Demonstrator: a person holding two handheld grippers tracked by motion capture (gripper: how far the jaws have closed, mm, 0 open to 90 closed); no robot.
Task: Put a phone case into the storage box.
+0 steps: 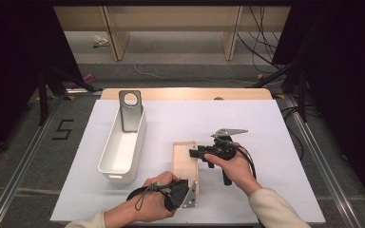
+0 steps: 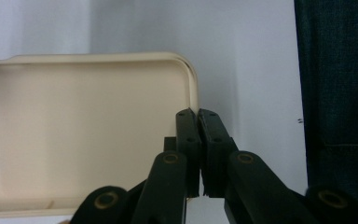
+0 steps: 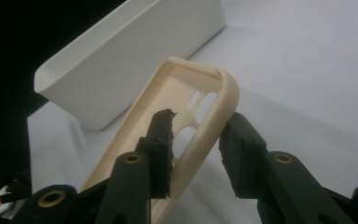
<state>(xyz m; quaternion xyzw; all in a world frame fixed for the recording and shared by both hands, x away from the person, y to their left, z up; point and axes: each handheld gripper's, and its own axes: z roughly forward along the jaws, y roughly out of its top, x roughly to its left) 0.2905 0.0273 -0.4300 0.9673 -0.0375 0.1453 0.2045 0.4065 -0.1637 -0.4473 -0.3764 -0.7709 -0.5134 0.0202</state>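
Case [image 1: 185,161], beige, long axis toward bin [image 1: 123,142]; left gripper [image 2: 198,114] pinches near rim, right gripper [image 3: 200,135] straddles its side wall, pads not yet pressing.

1. Cream phone case [image 2: 81,135] cut off at the left and bottom edges of the left gripper view; near end hidden under the left gripper [image 1: 183,192] in the high view.
2. Lower part of the case [image 3: 135,154] hidden behind the right gripper [image 3: 196,144] in its own view.
3. White bin [image 3: 121,65] cropped by the top edge there.
4. Forearms cut off at the bottom of the high view.
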